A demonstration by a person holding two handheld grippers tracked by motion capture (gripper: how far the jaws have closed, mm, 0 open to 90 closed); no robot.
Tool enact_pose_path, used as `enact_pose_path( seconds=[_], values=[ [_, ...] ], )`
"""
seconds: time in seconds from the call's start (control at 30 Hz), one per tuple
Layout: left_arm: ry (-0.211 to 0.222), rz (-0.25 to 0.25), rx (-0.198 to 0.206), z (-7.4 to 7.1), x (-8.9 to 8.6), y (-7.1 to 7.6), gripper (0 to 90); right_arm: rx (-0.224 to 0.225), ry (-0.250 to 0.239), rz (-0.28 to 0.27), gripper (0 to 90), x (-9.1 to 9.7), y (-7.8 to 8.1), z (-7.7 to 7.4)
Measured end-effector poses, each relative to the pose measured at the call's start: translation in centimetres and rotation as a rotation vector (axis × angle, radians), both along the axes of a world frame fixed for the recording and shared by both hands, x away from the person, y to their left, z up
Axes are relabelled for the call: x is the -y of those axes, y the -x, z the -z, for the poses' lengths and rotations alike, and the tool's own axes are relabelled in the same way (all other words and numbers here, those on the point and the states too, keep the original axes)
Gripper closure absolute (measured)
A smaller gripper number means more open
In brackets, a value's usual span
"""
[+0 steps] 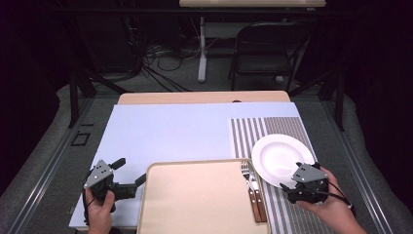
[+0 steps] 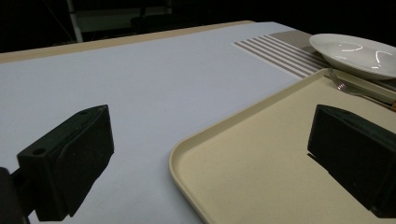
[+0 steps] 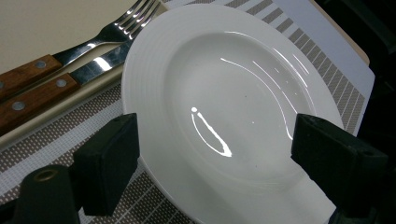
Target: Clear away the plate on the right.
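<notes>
The white plate (image 1: 280, 156) sits on the striped placemat (image 1: 265, 129) at the right of the worktop (image 1: 170, 129), its near-left rim close beside the right edge of the beige tray (image 1: 195, 200). The right claw (image 1: 292, 187) hovers over the plate's near edge; in the right gripper view its two black jaws stand apart on either side of the plate (image 3: 224, 107), released, with the rim between them and no pad pressing on it. Whether a jaw brushes the rim cannot be told.

Along the tray's right edge lie a fork (image 1: 247, 183) and a knife (image 1: 258, 195), both with wooden riveted handles, side by side and just left of the plate (the fork's tines (image 3: 135, 16) reach almost to the rim in the right gripper view). They crowd the plate's left side, and the tray's raised lip runs between them and the placemat.

The left claw (image 1: 129, 178) is held low at the tray's left side, jaws wide and released with nothing held: one over the bare blue surface, the other over the tray's near-left corner (image 2: 187, 154).

Beyond the worktop stand a folding chair (image 1: 265, 46) and loose cables (image 1: 160, 66) on the floor.
</notes>
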State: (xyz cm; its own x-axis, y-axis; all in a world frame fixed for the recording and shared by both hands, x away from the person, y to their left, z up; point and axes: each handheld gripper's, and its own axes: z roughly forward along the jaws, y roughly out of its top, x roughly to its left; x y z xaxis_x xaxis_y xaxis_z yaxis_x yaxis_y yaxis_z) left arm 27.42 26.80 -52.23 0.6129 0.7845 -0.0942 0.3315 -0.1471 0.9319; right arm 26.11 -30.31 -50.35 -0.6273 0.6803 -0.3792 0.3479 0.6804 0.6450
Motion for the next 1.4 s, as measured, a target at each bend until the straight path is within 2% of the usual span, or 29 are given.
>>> enact_pose_path(
  seconds=[0.13,0.37,0.77,1.07,1.13,1.3,1.4],
  values=[
    [0.007,-0.003,-0.001,0.0,0.0,0.0,0.5,0.005,0.039,-0.019,16.3,-0.2,0.0,0.2],
    [0.004,0.001,-0.004,0.1,0.0,-0.1,0.4,-0.022,0.087,-0.046,16.9,-0.4,-0.1,0.6],
    [-0.001,0.001,-0.006,0.1,0.1,-0.1,0.5,-0.066,0.137,-0.062,17.2,-0.3,-0.2,1.9],
    [0.002,0.002,-0.013,0.1,0.1,-0.1,0.4,-0.061,0.224,-0.056,20.1,-0.2,-0.6,2.5],
    [0.002,0.002,-0.013,0.1,0.1,-0.1,0.5,-0.061,0.229,-0.059,20.7,-0.2,-0.7,2.8],
    [0.001,0.002,-0.013,0.1,0.1,-0.1,0.5,-0.049,0.283,-0.055,23.7,-0.2,-0.8,2.9],
    [0.004,0.001,-0.010,0.2,0.2,-0.1,0.5,-0.046,0.297,-0.049,24.4,-0.2,-0.9,3.0]
  ],
)
